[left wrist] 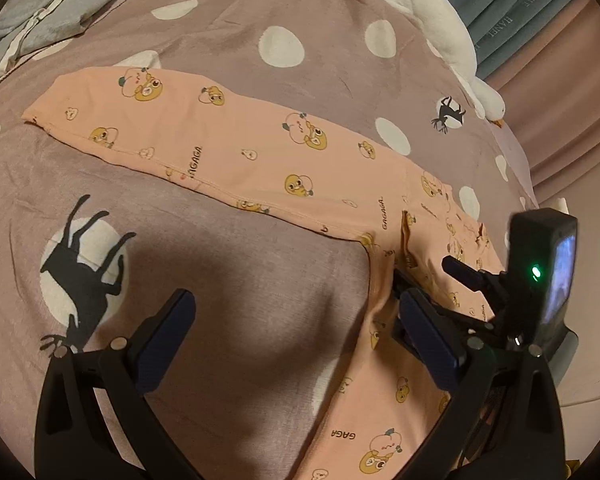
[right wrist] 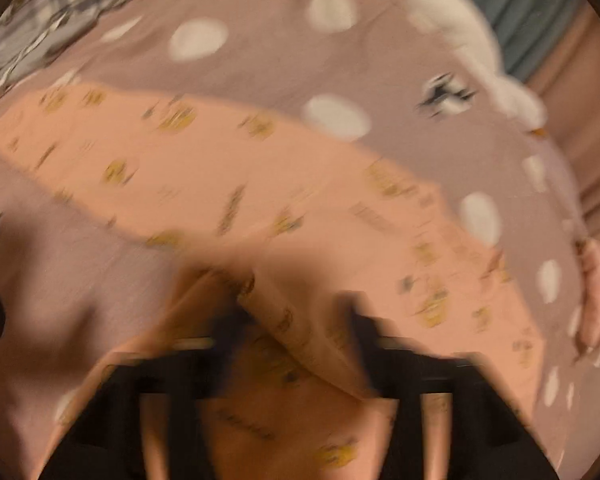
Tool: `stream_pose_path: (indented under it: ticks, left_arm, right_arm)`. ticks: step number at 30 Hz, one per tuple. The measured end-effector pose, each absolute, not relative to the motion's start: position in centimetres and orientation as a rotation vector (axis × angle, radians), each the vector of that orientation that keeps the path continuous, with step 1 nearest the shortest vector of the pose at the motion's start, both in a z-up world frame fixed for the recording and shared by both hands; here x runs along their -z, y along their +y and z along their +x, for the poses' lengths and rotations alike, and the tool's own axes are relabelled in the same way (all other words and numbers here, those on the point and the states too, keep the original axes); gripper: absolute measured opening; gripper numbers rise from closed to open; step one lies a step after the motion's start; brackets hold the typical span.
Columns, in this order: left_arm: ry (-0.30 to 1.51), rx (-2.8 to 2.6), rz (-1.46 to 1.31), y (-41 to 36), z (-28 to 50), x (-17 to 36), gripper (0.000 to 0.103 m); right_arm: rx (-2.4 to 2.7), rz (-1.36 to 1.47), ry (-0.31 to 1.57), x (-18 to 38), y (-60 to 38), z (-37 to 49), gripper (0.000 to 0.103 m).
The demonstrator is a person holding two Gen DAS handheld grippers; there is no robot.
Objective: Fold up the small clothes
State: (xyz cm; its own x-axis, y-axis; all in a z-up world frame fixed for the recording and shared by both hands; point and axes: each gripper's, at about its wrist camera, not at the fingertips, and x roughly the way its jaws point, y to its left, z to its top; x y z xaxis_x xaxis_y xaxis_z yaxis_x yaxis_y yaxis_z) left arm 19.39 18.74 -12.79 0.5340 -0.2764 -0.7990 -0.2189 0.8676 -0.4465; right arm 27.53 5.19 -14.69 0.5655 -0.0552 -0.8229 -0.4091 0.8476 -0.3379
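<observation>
Peach pyjama trousers (left wrist: pixel 227 148) with yellow cartoon prints lie on the bedspread. One leg stretches to the upper left and the other runs down to the lower right. My left gripper (left wrist: pixel 295 320) hovers open over bare bedspread, its right finger (left wrist: pixel 428 340) at the edge of the near leg. My right gripper (left wrist: pixel 432 276), with a green light on its camera body, sits low over the crotch area. The right wrist view is blurred. There the right gripper (right wrist: pixel 295 320) has its fingers apart, and a raised fold of the trousers (right wrist: pixel 300 336) lies between them.
The mauve bedspread (left wrist: pixel 227 280) has white ovals and black deer prints. A white plush toy (left wrist: pixel 432 12) lies at the far right edge. Grey and plaid bedding (left wrist: pixel 47 12) is piled at the far left. Pink curtains (left wrist: pixel 560 92) hang beyond the bed.
</observation>
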Motion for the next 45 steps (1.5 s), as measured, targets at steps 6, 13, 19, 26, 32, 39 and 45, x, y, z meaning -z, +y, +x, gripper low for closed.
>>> stream_pose_path:
  ticks: [6,13,19,26,32,39,45]
  left_arm:
    - [1.011,0.093,-0.528,17.3,19.8,11.8,0.101]
    - [0.983,0.367,-0.527,10.0,22.4,10.3,0.095]
    - [1.052,0.499,-0.48,3.1,26.5,12.0,0.052]
    - [1.146,0.341,-0.433,3.3,28.8,16.9,0.021]
    - [1.109,0.365,-0.459,6.6,27.2,15.1,0.044]
    - [0.967,0.187,-0.608,17.1,23.5,13.6,0.078]
    - [0.857,-0.003,-0.922,30.1,20.5,15.4,0.078]
  right_arm:
    - [-0.425,-0.192,0.831,8.7,-0.7,24.6,0.066]
    - [-0.297,0.184,0.818,10.0,-12.6,21.0,0.066]
    - [-0.251,0.32,0.812,12.1,-16.9,17.7,0.066]
    - [-0.225,0.343,0.84,13.0,-18.1,16.5,0.066]
    - [-0.244,0.333,0.829,12.6,-17.3,15.6,0.066]
    - [-0.275,0.316,0.836,12.7,-15.7,14.3,0.066]
    - [-0.271,0.322,0.864,13.6,-14.6,14.0,0.066]
